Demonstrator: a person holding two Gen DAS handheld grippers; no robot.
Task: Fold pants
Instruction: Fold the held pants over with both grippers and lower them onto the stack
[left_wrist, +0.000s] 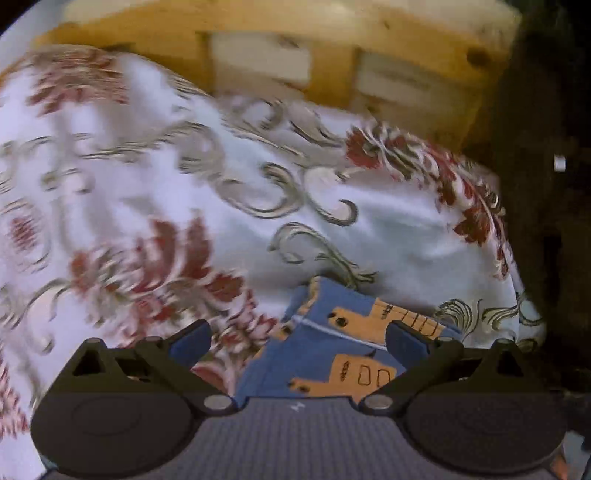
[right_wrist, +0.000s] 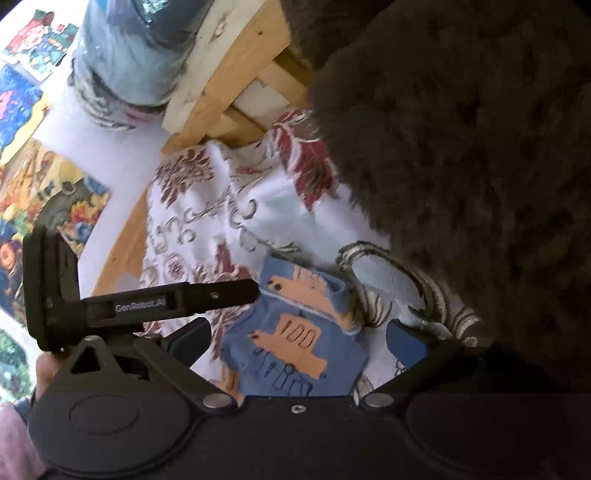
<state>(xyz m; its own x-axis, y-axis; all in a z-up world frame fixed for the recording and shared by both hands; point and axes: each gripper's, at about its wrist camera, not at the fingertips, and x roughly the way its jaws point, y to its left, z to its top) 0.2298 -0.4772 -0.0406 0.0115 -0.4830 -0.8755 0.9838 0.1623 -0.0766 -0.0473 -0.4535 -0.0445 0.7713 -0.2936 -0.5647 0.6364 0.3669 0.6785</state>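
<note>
The small blue fabric pants with an orange vehicle print (left_wrist: 325, 354) are seen bunched into a compact bundle on a white bedspread patterned with red flowers and grey scrolls (left_wrist: 207, 192), which lies over a pale wooden slatted frame (left_wrist: 332, 59).

Left gripper (left_wrist: 298, 338): fingers spread wide, nothing held — the bundle lies between and just beyond the blue pads. In the right wrist view the left gripper's dark body (right_wrist: 177, 299) is seen reaching in from the side, its tip at the bundle's edge; contact cannot be confirmed.

Right gripper (right_wrist: 298, 338): fingers likewise apart, empty, with the pants (right_wrist: 295, 339) lying between them and close in. A rolled cuff or hem is visible at the upper edge of the bundle.

A dark fuzzy blanket or throw (right_wrist: 461, 147) fills the right side of that view, just beside the pants. Colourful pictures (right_wrist: 48, 192) are seen on a white surface well apart.

Progress, judged: the garment looks largely folded, several layers stacked, neither gripper engaged. Edges are uneven and the shape is lumpy rather than flat. What is probably left — a final squaring or pressing down, if any. Full outline is hidden by the gripper bodies, so completeness cannot be settled.
</note>
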